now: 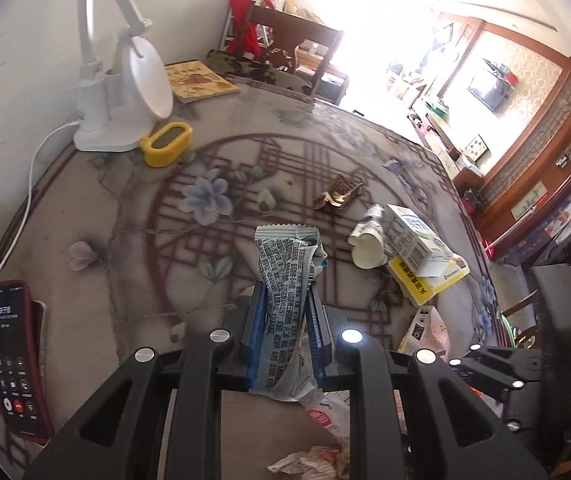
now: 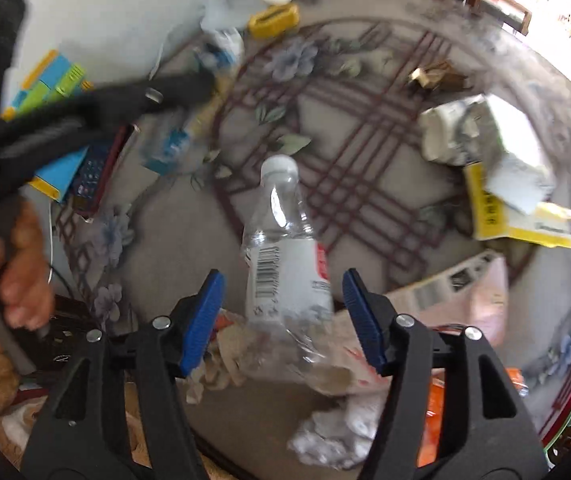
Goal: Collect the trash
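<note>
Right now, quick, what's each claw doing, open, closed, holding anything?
Left claw: closed on the crumpled wrapper.
Right claw: open, clear plastic bottle between its fingers, pads not touching it.

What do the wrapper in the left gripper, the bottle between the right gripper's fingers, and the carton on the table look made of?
Wrapper: thin plastic or foil film, by its crinkles, sheen and zigzag-cut top edge. Bottle: clear thin plastic, see-through and dented, with a white cap and a printed label. Carton: printed coated paperboard, judging by its sharp folded edges.
</note>
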Motion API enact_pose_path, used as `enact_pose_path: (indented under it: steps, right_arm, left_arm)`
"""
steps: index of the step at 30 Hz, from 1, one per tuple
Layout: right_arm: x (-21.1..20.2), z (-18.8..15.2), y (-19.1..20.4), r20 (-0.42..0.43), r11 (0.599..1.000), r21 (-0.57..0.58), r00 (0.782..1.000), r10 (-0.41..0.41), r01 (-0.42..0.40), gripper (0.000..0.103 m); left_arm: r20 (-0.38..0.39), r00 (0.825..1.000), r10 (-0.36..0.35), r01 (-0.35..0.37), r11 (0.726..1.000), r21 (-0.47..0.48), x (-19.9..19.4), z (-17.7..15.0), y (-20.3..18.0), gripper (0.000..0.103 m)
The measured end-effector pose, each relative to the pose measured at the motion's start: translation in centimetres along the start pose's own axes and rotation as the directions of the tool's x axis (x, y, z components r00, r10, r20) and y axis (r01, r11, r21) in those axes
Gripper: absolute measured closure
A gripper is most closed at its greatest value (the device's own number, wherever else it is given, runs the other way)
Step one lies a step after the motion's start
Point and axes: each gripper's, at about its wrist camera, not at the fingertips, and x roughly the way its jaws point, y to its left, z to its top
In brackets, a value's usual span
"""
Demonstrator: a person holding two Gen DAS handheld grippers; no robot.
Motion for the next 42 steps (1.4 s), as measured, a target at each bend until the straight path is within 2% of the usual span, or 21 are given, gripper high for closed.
enact_pose_path:
  steps: [4, 6, 8, 9, 10, 15, 17, 21, 26, 31, 36, 42]
  right_arm:
    - [2.5, 0.7, 0.4, -0.050, 1.000, -0.004, 0.999, -0.007, 0.007, 0.043]
    - [3.3, 1.0, 0.5, -0.062, 1.000, -0.013, 0.998, -0.021, 0.020, 0.056]
    - [3.6, 1.1, 0.5, -0.065, 1.000, -0.010, 0.998, -0.004, 0.003, 0.058]
    - [3.4, 1.1, 0.5, -0.050, 1.000, -0.006, 0.999, 0.008, -0.008, 0.072]
    - [3.1, 1.1, 0.5, -0.031, 0.999, 0.002, 0.999, 0.034, -0.034, 0.081]
    - [0.5, 1.3, -0.8, 0.070, 0.996, 0.068, 0.996, 0.048, -0.053, 0.085]
    - [-0.3, 1.0, -1.6, 0.095, 0.993, 0.099, 0.994, 0.057, -0.067, 0.101]
    - [-2.8, 0.3, -3.7, 0.180, 0.979, 0.179, 0.981, 0.069, -0.101, 0.102]
    - [-5.3, -0.1, -5.6, 0.255, 0.969, 0.222, 0.966, 0.052, -0.111, 0.102]
    - [-9.4, -1.6, -7.6, 0.355, 0.959, 0.262, 0.935, 0.009, -0.109, 0.102]
    - [-13.2, -4.2, -10.8, 0.414, 0.942, 0.320, 0.909, -0.043, -0.101, 0.102]
    - [-16.3, -8.2, -14.9, 0.454, 0.913, 0.398, 0.884, -0.114, -0.087, 0.102]
  left_arm:
    - [-0.007, 1.000, 0.006, -0.006, 1.000, -0.022, -0.2, -0.2, 1.5, 0.086]
    - [-0.010, 1.000, 0.006, -0.006, 1.000, -0.026, -0.2, -0.2, 1.9, 0.086]
    - [-0.009, 1.000, 0.003, -0.003, 1.000, -0.024, -0.3, -0.1, 2.1, 0.086]
    - [-0.007, 1.000, 0.002, -0.002, 1.000, -0.023, -0.3, -0.1, 2.2, 0.086]
    - [-0.004, 1.000, 0.000, 0.000, 1.000, -0.022, -0.4, 0.0, 2.2, 0.086]
    - [0.008, 1.000, -0.001, 0.002, 1.000, -0.009, -0.4, 0.3, 1.7, 0.086]
    - [0.010, 1.000, -0.005, 0.005, 1.000, -0.013, -0.4, 0.4, 1.5, 0.086]
    - [0.006, 1.000, -0.012, 0.012, 1.000, 0.011, -0.3, 0.6, 0.6, 0.086]
    - [0.004, 1.000, -0.027, 0.027, 0.999, 0.039, -0.2, 0.8, -1.2, 0.086]
    - [-0.002, 0.999, -0.053, 0.053, 0.995, 0.087, -0.2, 0.9, -3.8, 0.086]
    - [-0.031, 0.995, -0.092, 0.095, 0.986, 0.139, 0.7, 0.5, -7.6, 0.086]
    - [-0.075, 0.985, -0.154, 0.167, 0.958, 0.234, 1.7, -0.4, -14.5, 0.086]
